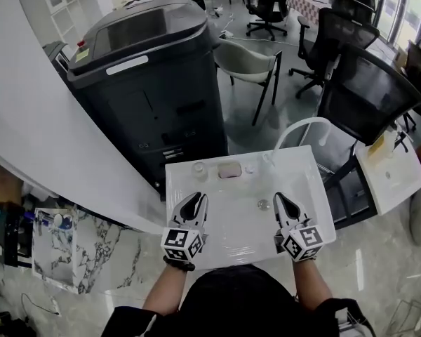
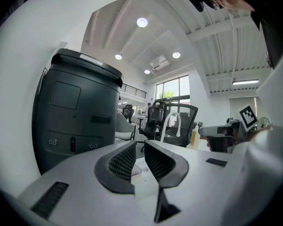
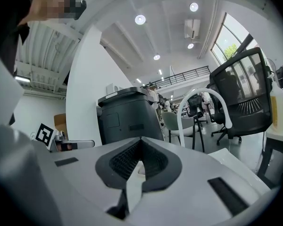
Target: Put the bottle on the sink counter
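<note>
A yellowish bottle [image 1: 376, 146] stands on a white side table [image 1: 396, 177] to the right of the sink, out of reach of both grippers. It also shows in the left gripper view [image 2: 194, 138] and at the right edge of the right gripper view [image 3: 277, 100]. Both grippers hover side by side over the near part of the white sink basin [image 1: 228, 230]. My left gripper [image 1: 196, 197] [image 2: 140, 143] is shut and holds nothing. My right gripper [image 1: 278, 197] [image 3: 141, 140] is shut too, its tips meeting, and holds nothing.
A white arched faucet [image 1: 302, 123] rises at the sink's far right. A pink soap [image 1: 229, 170] and a small round item [image 1: 199, 168] lie on the back rim. A big dark copier [image 1: 147, 69] stands behind the sink on the left, black office chairs [image 1: 368, 90] on the right.
</note>
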Tool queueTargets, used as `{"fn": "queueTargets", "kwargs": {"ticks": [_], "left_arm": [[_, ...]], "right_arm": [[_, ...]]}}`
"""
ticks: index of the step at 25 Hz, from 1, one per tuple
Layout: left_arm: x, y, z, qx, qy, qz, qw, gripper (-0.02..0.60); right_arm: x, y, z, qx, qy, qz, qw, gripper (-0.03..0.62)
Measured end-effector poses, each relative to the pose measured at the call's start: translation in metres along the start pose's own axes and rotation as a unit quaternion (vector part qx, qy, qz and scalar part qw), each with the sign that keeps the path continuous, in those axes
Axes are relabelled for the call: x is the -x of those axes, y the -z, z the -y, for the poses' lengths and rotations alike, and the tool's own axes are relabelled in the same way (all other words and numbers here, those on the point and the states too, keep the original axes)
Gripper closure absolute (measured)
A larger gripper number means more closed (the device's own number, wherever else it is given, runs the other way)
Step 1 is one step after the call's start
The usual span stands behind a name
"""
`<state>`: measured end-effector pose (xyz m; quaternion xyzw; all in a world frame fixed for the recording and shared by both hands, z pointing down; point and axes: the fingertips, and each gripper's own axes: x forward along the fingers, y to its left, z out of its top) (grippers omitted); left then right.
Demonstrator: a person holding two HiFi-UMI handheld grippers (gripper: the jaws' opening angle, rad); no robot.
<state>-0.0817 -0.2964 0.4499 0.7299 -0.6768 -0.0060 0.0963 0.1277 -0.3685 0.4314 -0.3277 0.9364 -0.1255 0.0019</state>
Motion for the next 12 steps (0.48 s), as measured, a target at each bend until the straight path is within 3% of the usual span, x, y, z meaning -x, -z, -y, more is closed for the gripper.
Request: {"fn": "queueTargets", "kwargs": {"ticks": [5, 12], "left_arm": [[0.01, -0.002, 0.002, 0.022, -0.028, 0.014, 0.9993, 0.512], [0.016, 0.0, 0.017, 0.029, -0.031, 0.012, 0.999, 0.512]], "right_arm": [[0.009, 0.0, 0.003, -0.005, -0.009, 0.002, 1.0, 0.565], [0.022, 0.002, 0.01, -0.016, -0.012, 0.0, 1.0, 0.565]]}}
